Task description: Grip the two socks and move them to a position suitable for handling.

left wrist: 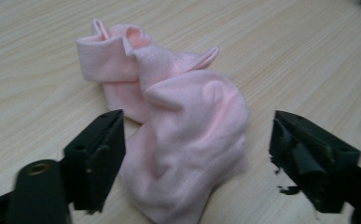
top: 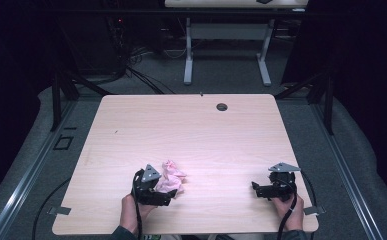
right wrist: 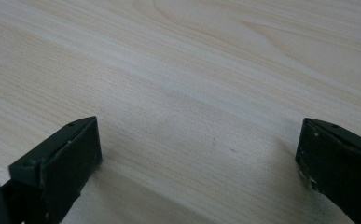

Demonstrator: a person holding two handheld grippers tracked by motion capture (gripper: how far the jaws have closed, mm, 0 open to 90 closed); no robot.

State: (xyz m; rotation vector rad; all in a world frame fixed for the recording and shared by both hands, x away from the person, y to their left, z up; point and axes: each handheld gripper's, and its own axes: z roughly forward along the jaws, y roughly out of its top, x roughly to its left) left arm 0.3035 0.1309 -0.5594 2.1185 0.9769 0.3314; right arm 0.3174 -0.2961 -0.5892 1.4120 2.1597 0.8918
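A crumpled pink sock [top: 170,179] lies on the light wooden table [top: 191,125] near its front edge, left of centre. My left gripper [top: 167,196] sits just in front of the sock, held by a hand. In the left gripper view the sock [left wrist: 187,93] lies between the jaws of my left gripper [left wrist: 197,140]; they stand wide, the left one close to the fabric and the right one well apart from it. My right gripper [top: 256,189] rests low at the front right, pointing left. Its jaws [right wrist: 197,144] stand open over bare wood.
A dark round cable hole [top: 222,106] sits near the table's far edge. Beyond the table stand another desk's white legs [top: 188,60] and floor cables [top: 131,70]. Black frame posts [top: 56,95] stand at both sides.
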